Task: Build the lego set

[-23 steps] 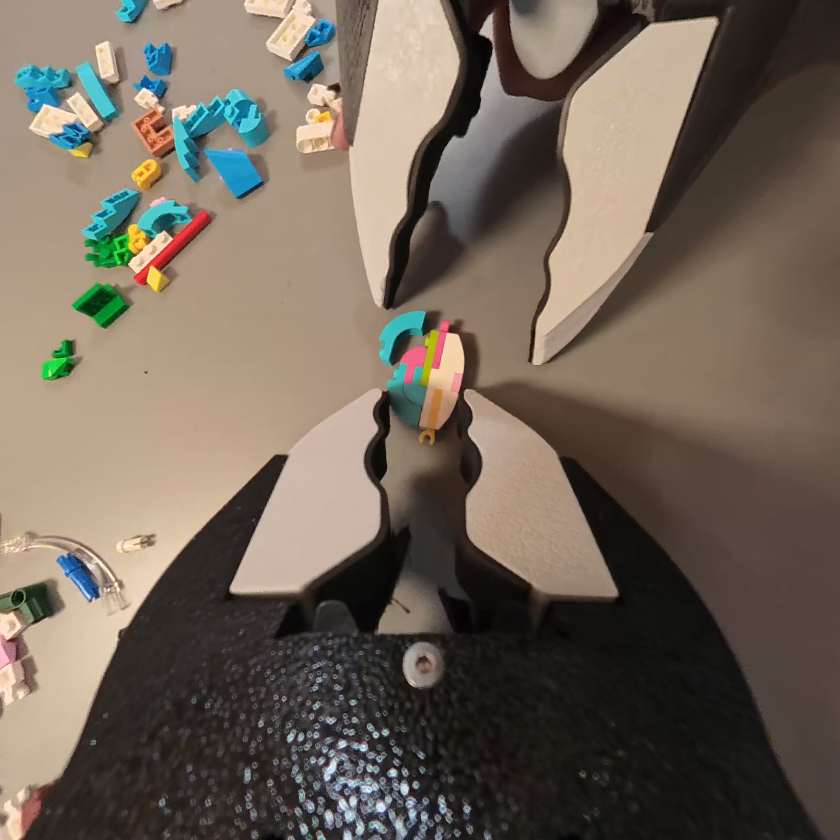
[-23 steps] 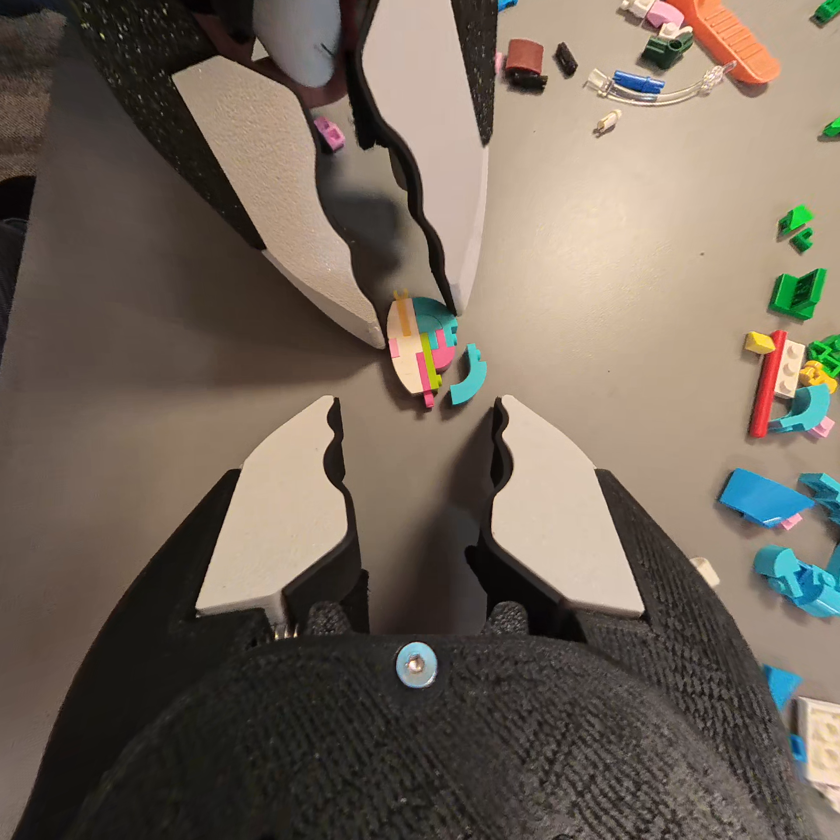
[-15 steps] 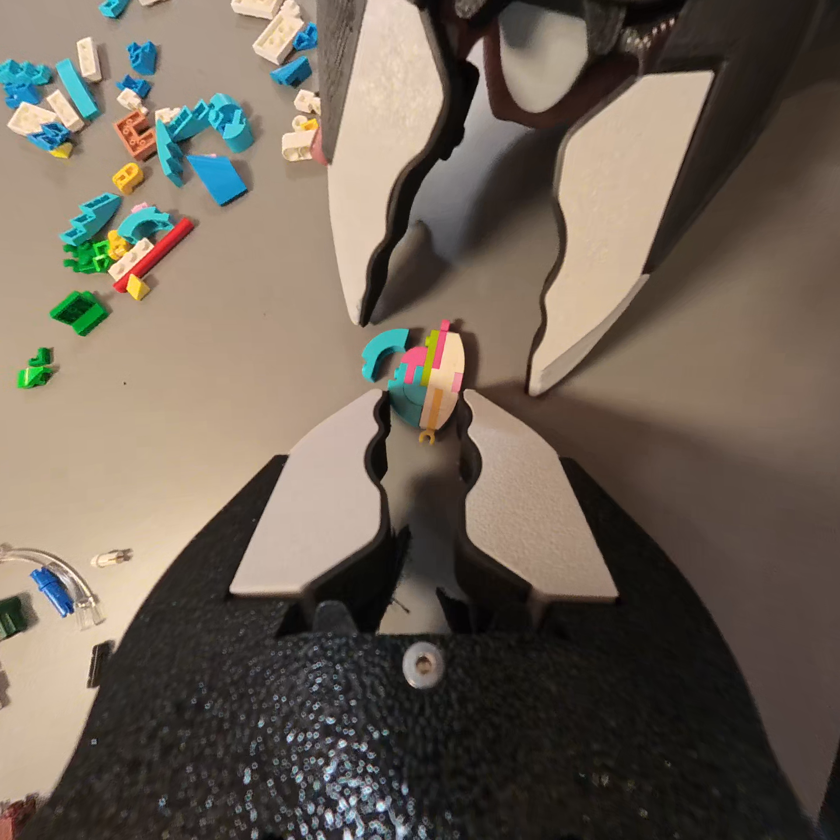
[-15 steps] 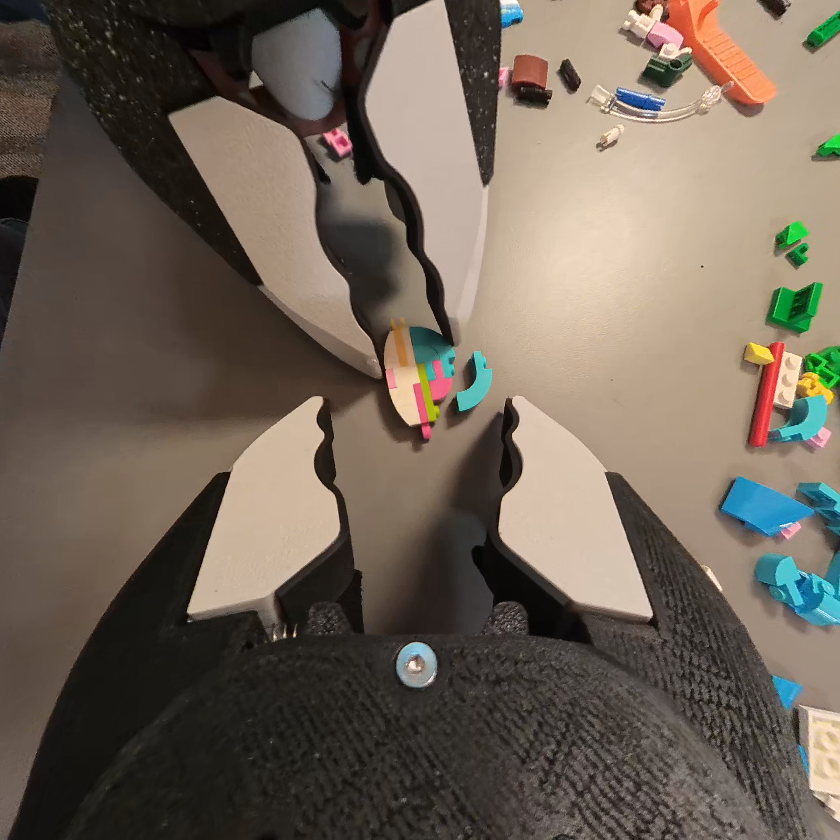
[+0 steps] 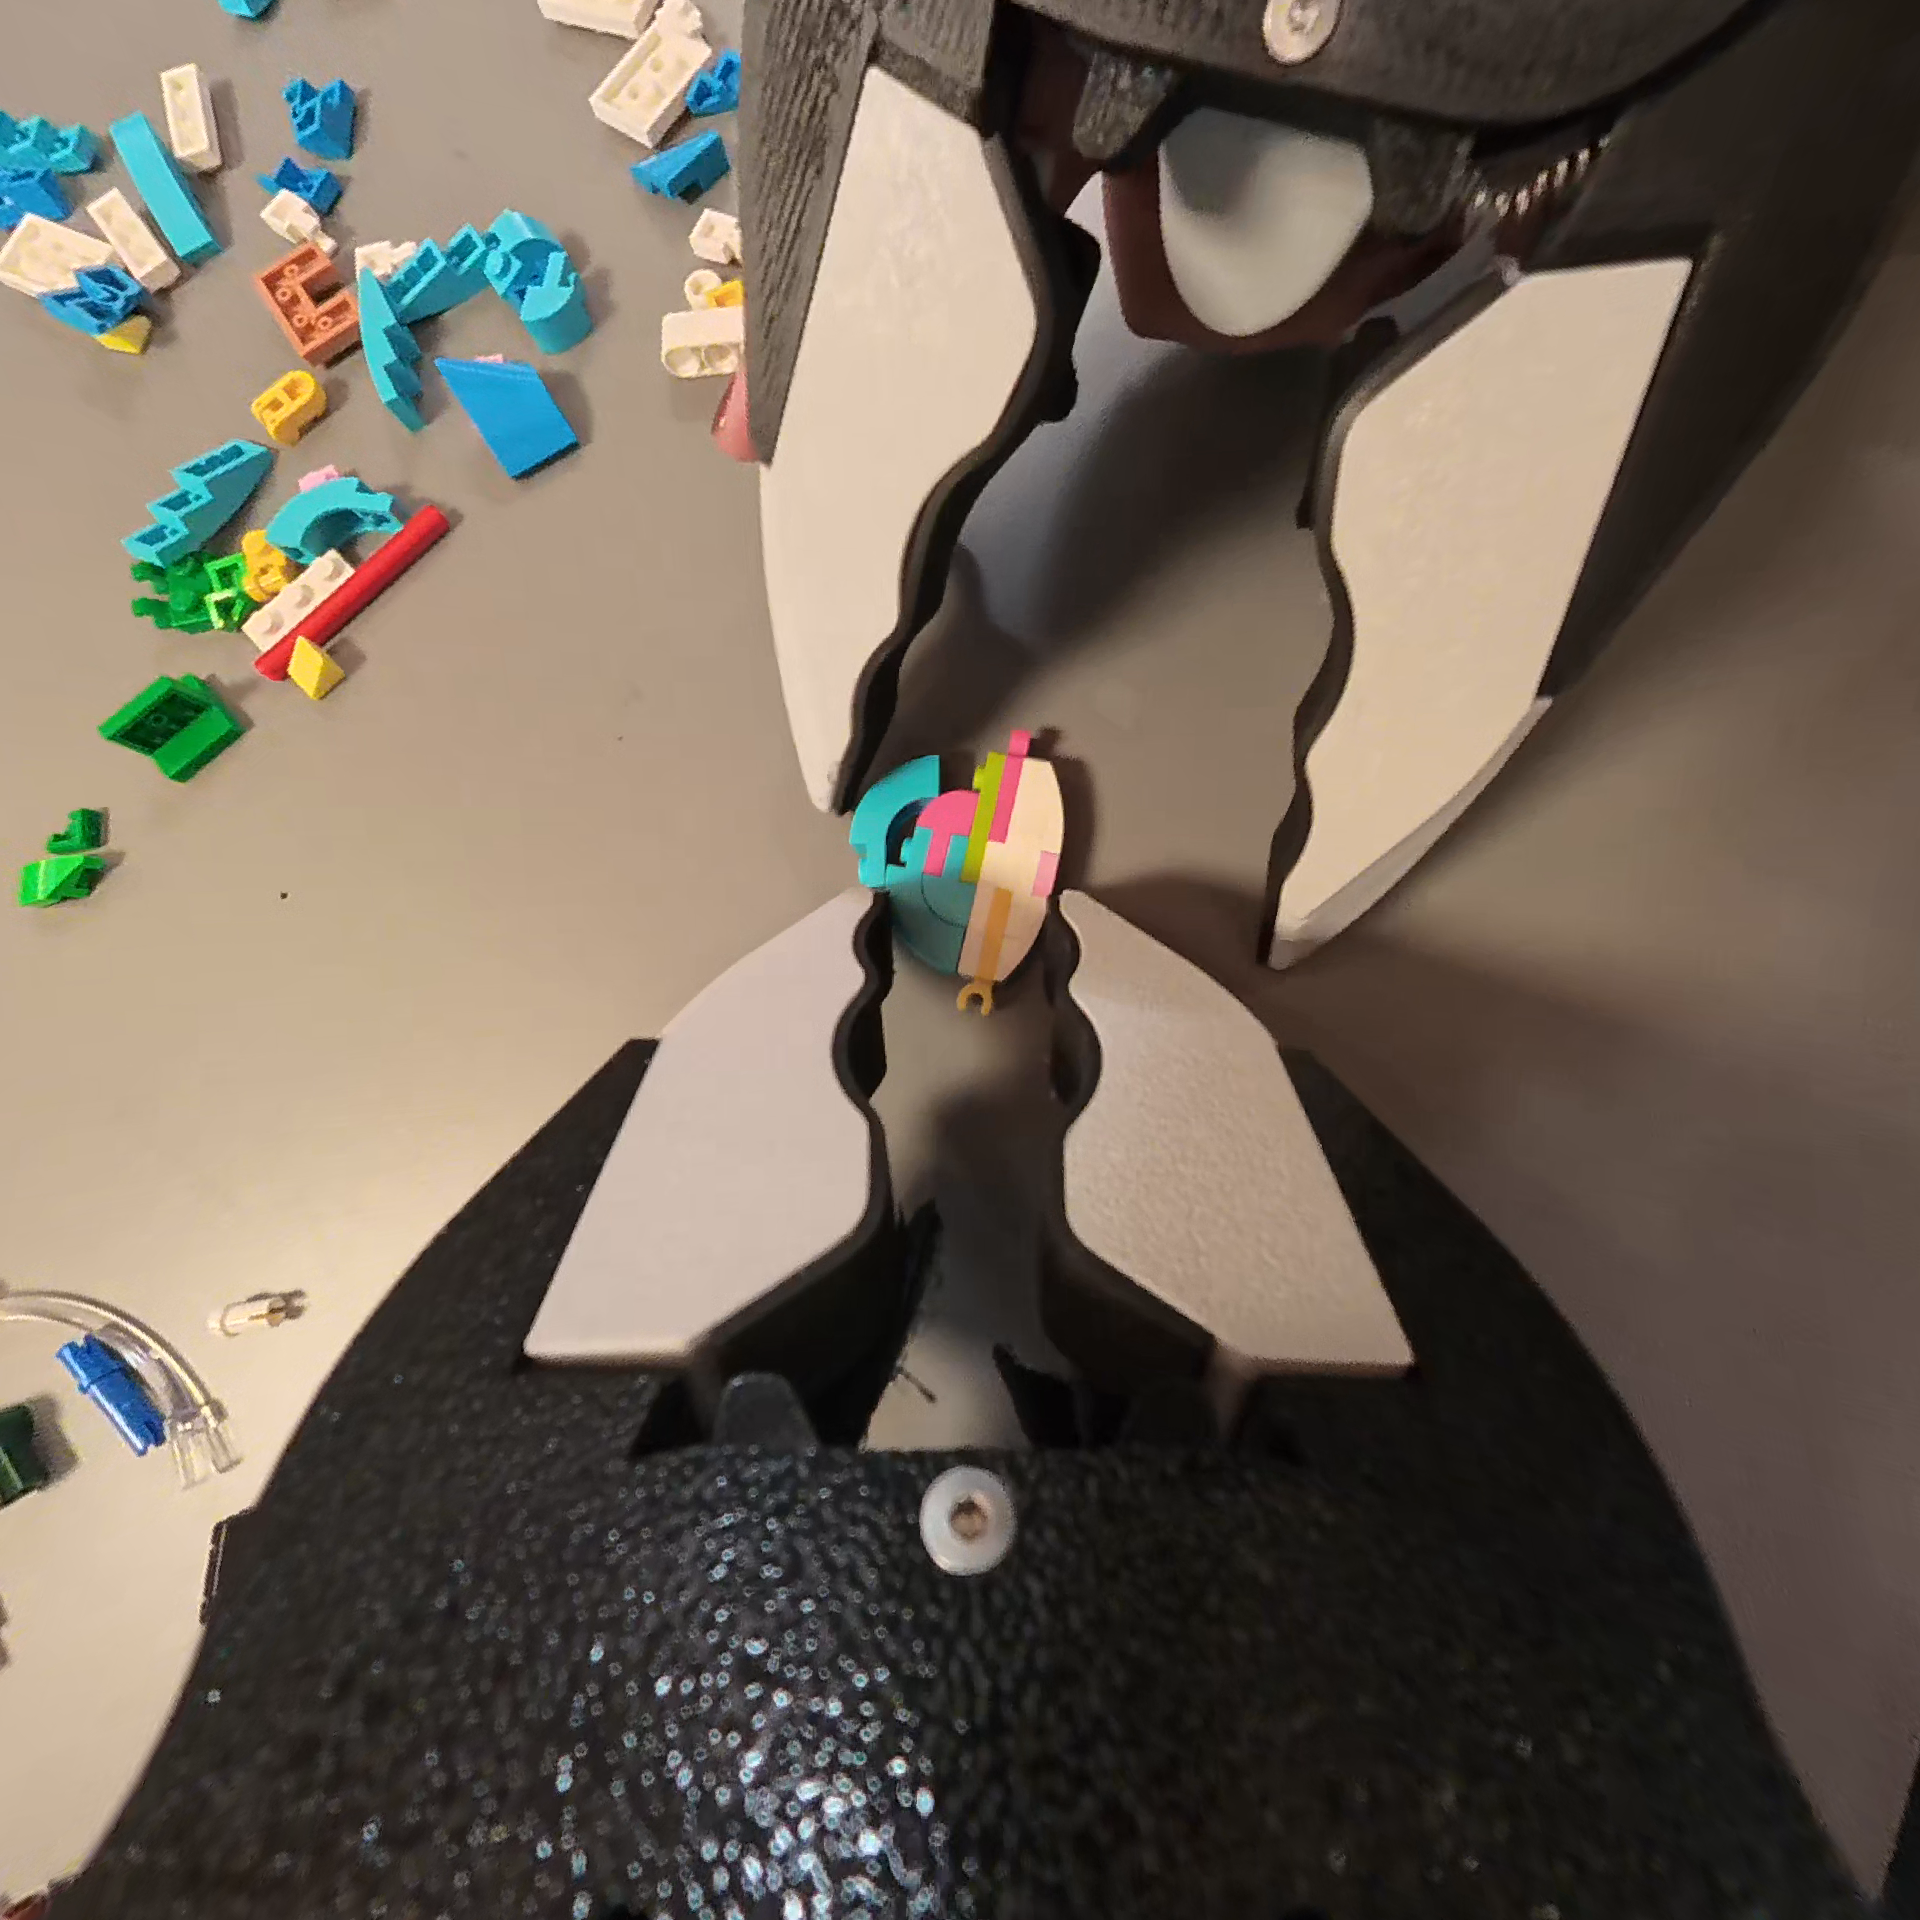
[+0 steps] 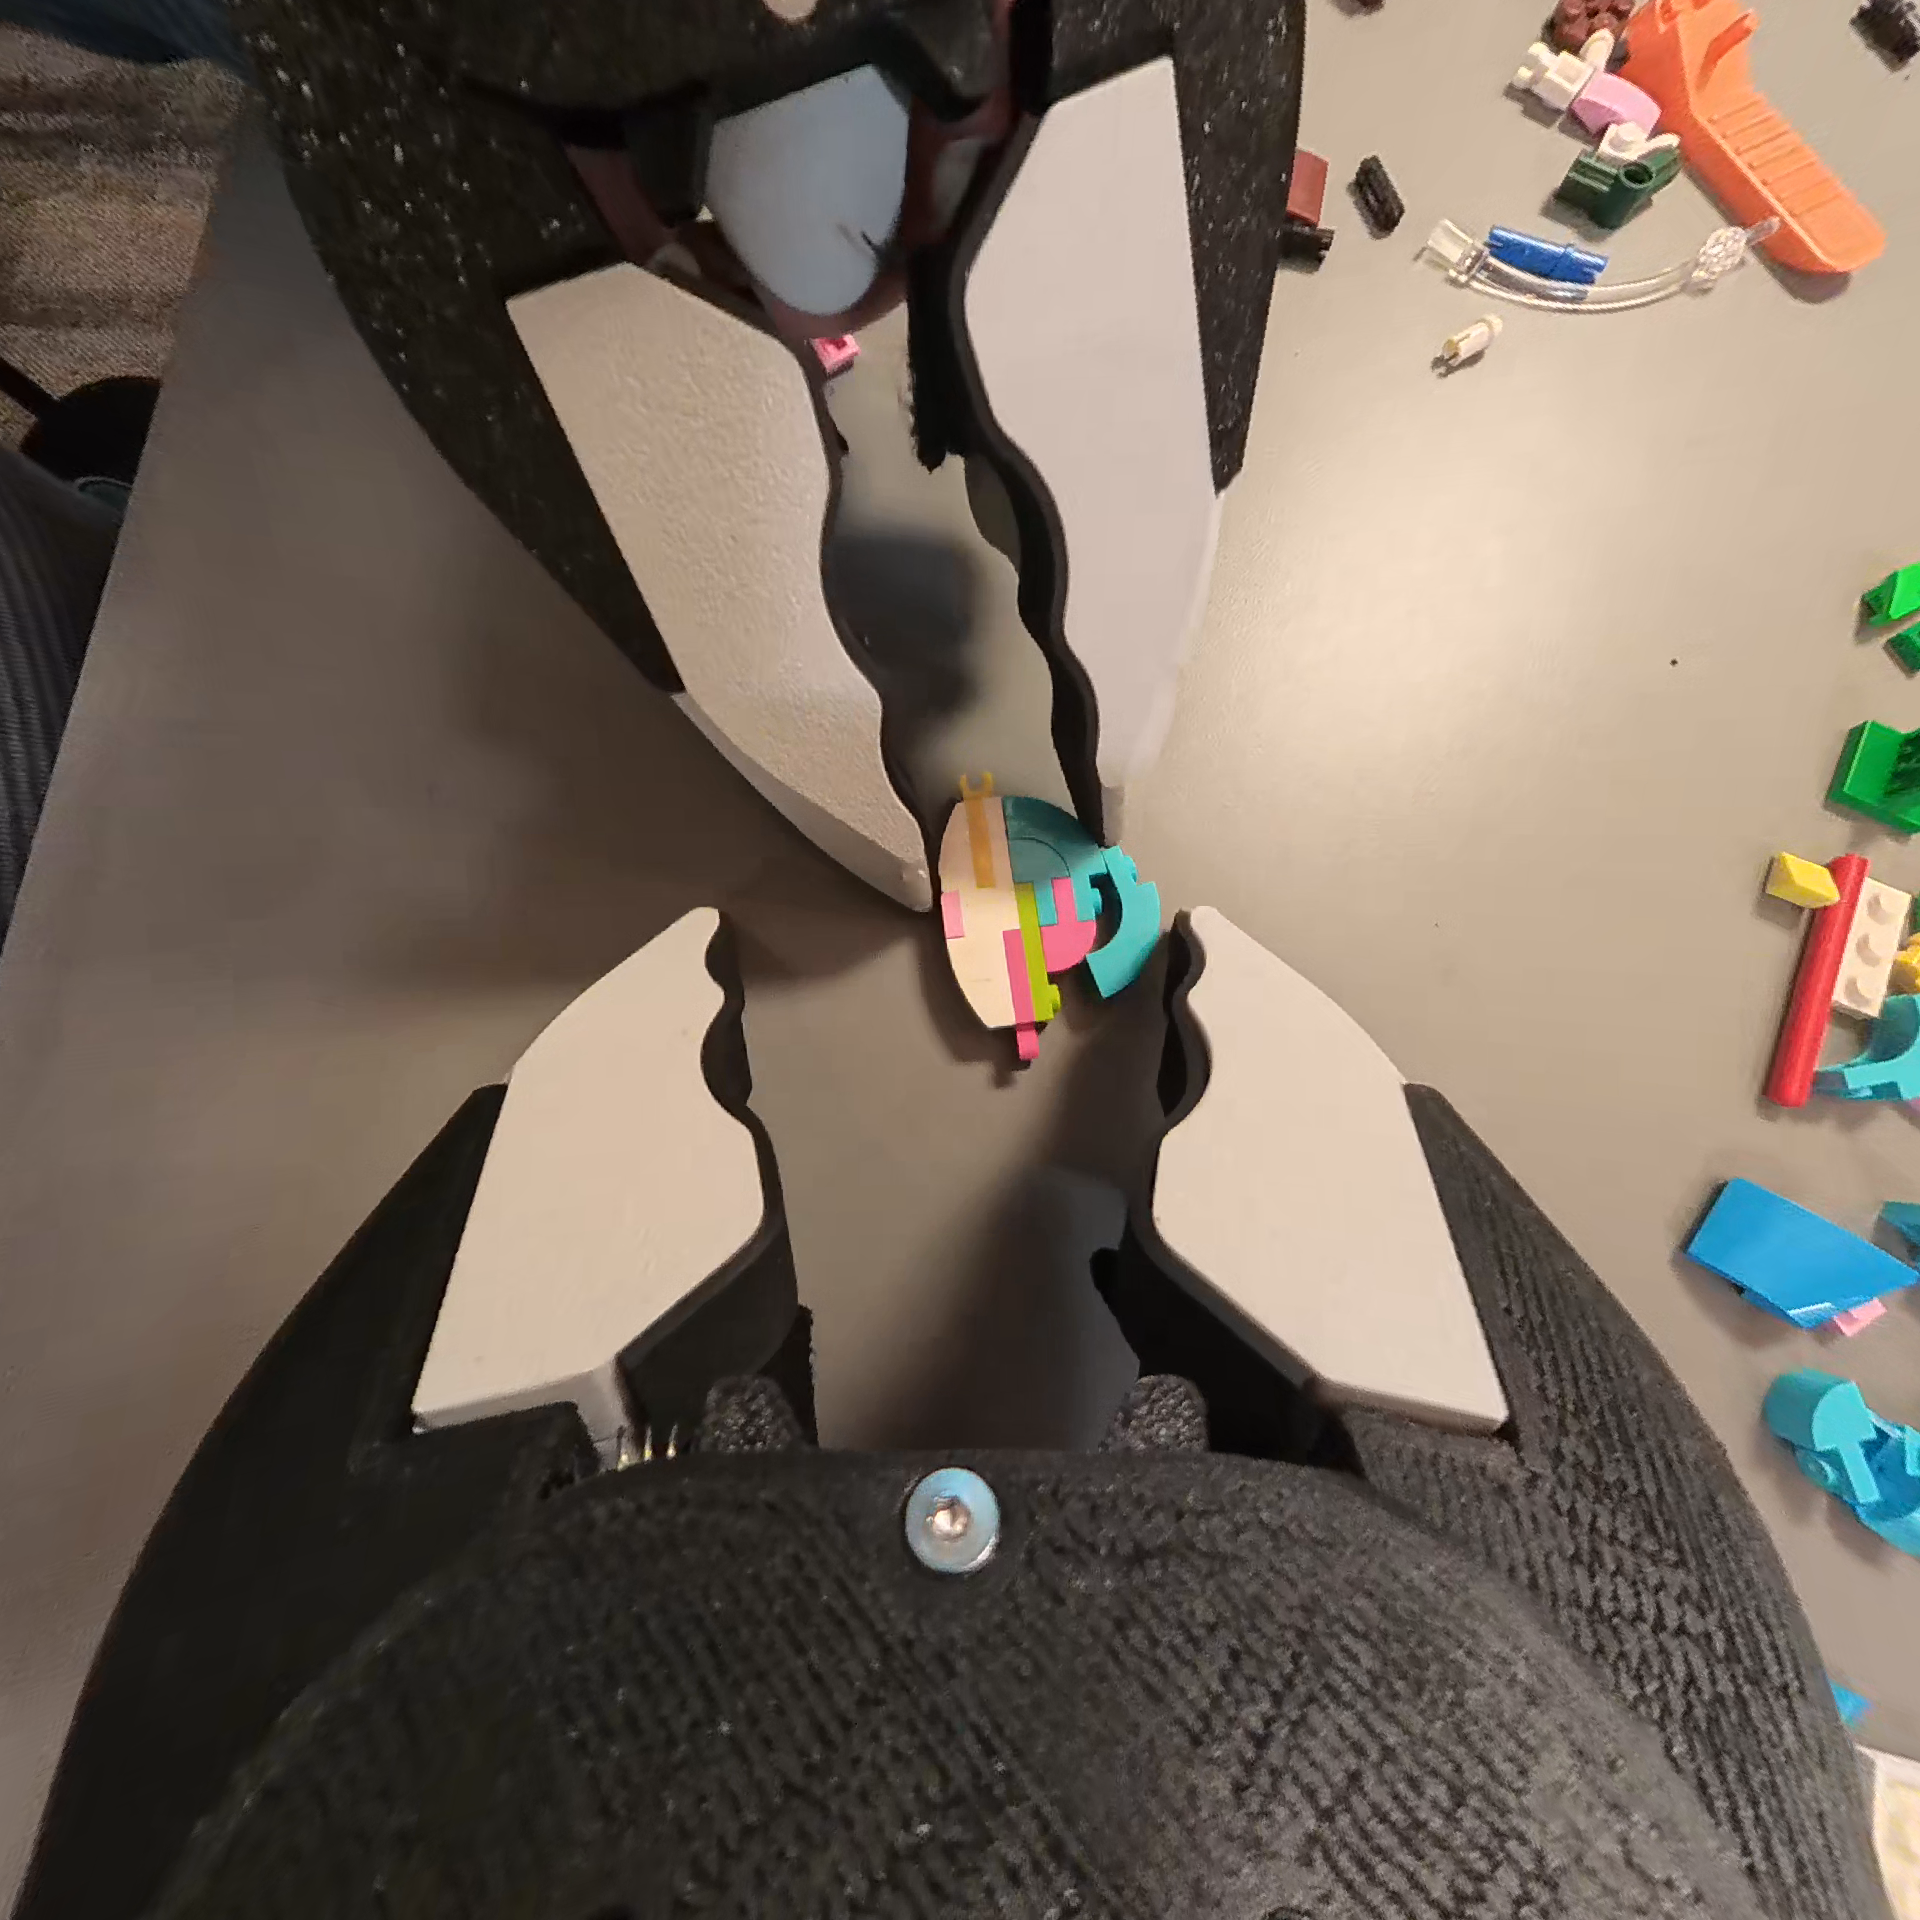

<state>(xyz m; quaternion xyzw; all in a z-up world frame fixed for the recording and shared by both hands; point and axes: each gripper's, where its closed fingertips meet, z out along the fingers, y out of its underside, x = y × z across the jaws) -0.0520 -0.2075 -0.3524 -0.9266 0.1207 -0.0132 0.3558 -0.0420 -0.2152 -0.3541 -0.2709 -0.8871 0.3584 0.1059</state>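
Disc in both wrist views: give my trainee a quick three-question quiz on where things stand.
1. True or false: the right gripper is shut on the teal arch.
2. Which one clamps the disc? A: left gripper. B: right gripper. C: neither.
3. What colour is the separator tool at the far edge of the right wrist view?

Key: 1 false, its jaws stand open, with one fingertip beside the arch. 2 A. 3 orange.

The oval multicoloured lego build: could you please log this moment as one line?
left gripper: shut on oval multicoloured lego build | right gripper: open, one finger beside teal curved arch brick | arch against build | grey table
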